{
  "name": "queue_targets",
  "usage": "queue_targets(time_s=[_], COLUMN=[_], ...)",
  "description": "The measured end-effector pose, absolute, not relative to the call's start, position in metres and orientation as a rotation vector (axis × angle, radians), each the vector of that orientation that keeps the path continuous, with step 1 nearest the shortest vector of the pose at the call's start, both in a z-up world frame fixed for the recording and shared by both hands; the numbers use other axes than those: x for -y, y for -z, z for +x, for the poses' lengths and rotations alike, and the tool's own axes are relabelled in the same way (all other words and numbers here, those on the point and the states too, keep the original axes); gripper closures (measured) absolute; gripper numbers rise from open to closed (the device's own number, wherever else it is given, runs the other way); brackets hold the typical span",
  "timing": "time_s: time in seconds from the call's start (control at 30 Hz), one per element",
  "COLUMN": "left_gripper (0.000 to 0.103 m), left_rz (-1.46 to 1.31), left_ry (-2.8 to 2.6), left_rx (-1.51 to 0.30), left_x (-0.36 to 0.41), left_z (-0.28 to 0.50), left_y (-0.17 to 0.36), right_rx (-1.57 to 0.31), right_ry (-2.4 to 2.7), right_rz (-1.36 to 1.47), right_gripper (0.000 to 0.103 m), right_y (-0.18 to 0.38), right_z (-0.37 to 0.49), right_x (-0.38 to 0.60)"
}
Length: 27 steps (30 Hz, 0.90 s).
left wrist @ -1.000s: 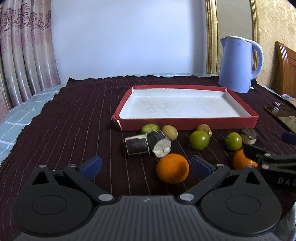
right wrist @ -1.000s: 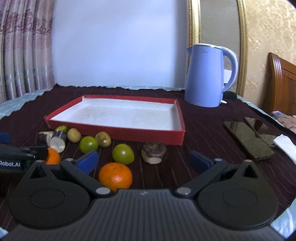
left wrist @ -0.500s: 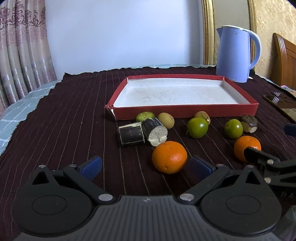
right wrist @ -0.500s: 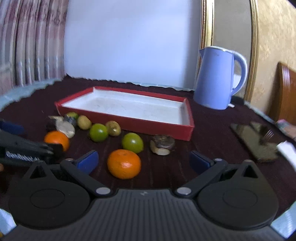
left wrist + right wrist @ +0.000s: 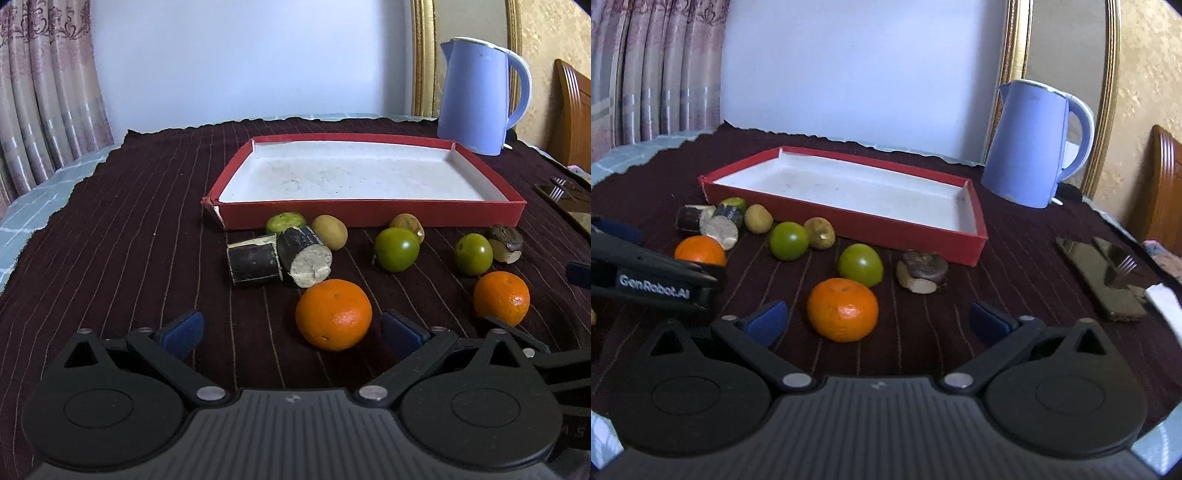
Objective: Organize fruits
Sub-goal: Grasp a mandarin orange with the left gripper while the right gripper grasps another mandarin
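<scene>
A red tray with a bare white floor sits on the dark cloth; it also shows in the right wrist view. In front of it lie two oranges, green fruits, brownish fruits and dark sugarcane pieces. My left gripper is open and empty, just short of one orange. My right gripper is open and empty, with the other orange just ahead between its fingers. A green fruit and a sugarcane stub lie behind that orange.
A blue kettle stands behind the tray at the right. A dark phone and a fork lie at the right. The left gripper's body reaches in from the left. A wooden chair stands at the far right.
Both grippers have pulled back slightly and turned; each orange now lies a little farther ahead of its gripper. Both stay open. No fruit has moved.
</scene>
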<state>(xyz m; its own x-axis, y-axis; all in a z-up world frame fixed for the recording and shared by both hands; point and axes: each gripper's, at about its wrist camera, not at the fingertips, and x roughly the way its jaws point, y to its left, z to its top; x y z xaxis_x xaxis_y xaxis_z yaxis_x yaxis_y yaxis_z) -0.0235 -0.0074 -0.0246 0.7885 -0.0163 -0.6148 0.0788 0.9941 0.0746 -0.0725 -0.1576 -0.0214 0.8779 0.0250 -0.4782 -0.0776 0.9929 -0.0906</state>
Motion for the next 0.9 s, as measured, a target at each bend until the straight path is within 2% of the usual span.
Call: queue_targets(time_s=[0.3, 0.4, 0.5, 0.57, 0.6, 0.63, 0.67, 0.73, 0.8, 0.87, 0.9], left_gripper=[0.001, 0.001, 0.02, 0.044, 0.049, 0.059, 0.062, 0.062, 0.062, 0.062, 0.062], left_rz=[0.126, 0.135, 0.118, 0.096, 0.095, 0.095, 0.089, 0.089, 0.079, 0.048, 0.043], left_ry=[0.042, 0.038, 0.061, 0.083, 0.09, 0.1, 0.113, 0.116, 0.127, 0.153, 0.163], left_rx=[-0.672, -0.669, -0.68, -0.683, -0.683, -0.682, -0.683, -0.679, -0.674, -0.672, -0.666], left_x=[0.0142, 0.0167, 0.0162, 0.0154, 0.0161, 0.0167, 0.0169, 0.0176, 0.0155, 0.0102, 0.0084], left_z=[-0.0198, -0.0192, -0.0182, -0.0184, -0.019, -0.0197, -0.0206, -0.0222, -0.0242, -0.0268, -0.0279], left_y=[0.0281, 0.0283, 0.0281, 0.0266, 0.0258, 0.0249, 0.0242, 0.0241, 0.024, 0.0215, 0.0201], right_rx=[-0.469, -0.49, -0.494, -0.495, -0.498, -0.499, -0.503, -0.513, -0.515, -0.517, -0.522], right_ry=[-0.065, -0.091, -0.09, -0.091, -0.092, -0.093, -0.094, -0.103, -0.119, -0.133, -0.139], right_rz=[-0.134, -0.123, -0.121, -0.119, -0.116, -0.112, -0.108, -0.091, -0.074, -0.071, -0.059], right_gripper=[0.0, 0.01, 0.013, 0.017, 0.019, 0.022, 0.024, 0.039, 0.044, 0.064, 0.064], right_y=[0.0239, 0.0251, 0.0264, 0.0267, 0.0267, 0.0268, 0.0272, 0.028, 0.0282, 0.0273, 0.0267], right_z=[-0.0732, -0.071, -0.0698, -0.0695, -0.069, -0.0684, -0.0678, -0.0658, -0.065, -0.0653, -0.065], right_x=[0.1552, 0.1555, 0.1555, 0.156, 0.1566, 0.1571, 0.1574, 0.1594, 0.1611, 0.1607, 0.1613])
